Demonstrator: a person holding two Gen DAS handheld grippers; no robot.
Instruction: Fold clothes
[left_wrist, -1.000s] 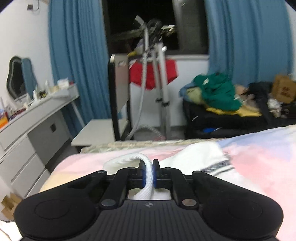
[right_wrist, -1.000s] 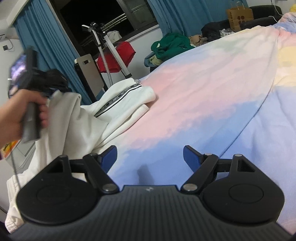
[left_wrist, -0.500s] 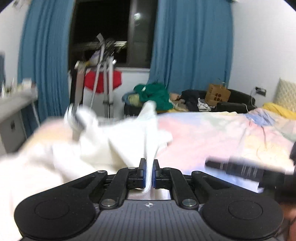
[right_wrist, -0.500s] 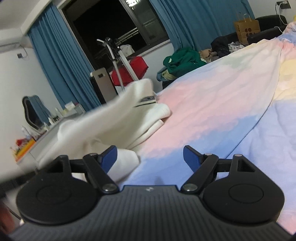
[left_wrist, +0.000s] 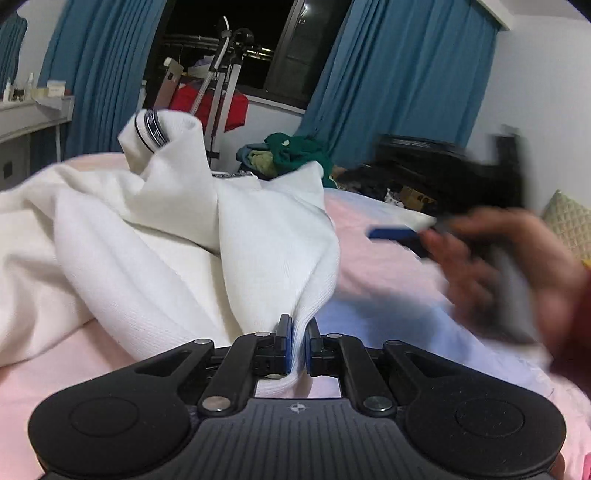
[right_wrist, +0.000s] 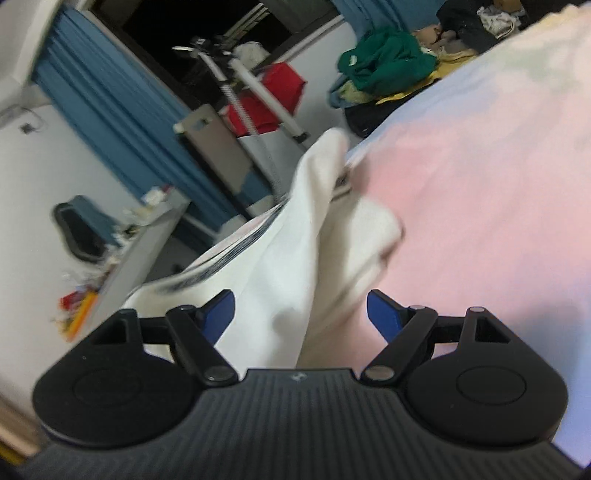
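The white garment (left_wrist: 155, 229) lies bunched toward the left edge of the bed (left_wrist: 369, 266), one sleeve with a dark striped cuff (left_wrist: 153, 127) sticking up at its far side. The left gripper (left_wrist: 297, 343) has its fingers pinched narrow on a ribbed hem of this cloth, which rises in a taut ridge from the pads. To the right, the right gripper (right_wrist: 301, 314) has its blue fingers (right_wrist: 384, 314) spread wide and holds nothing; a fold of the garment (right_wrist: 295, 258) hangs between them in its own view, though whether it touches either pad is hard to tell through the blur.

The cloth looks soft, thick and light, so it will sag and slide rather than keep a shape. It is probably best taken at a firm edge such as the hem, a cuff or a shoulder seam, with both grips well apart to pull it flat on the pink and blue bedsheet (right_wrist: 480, 184)
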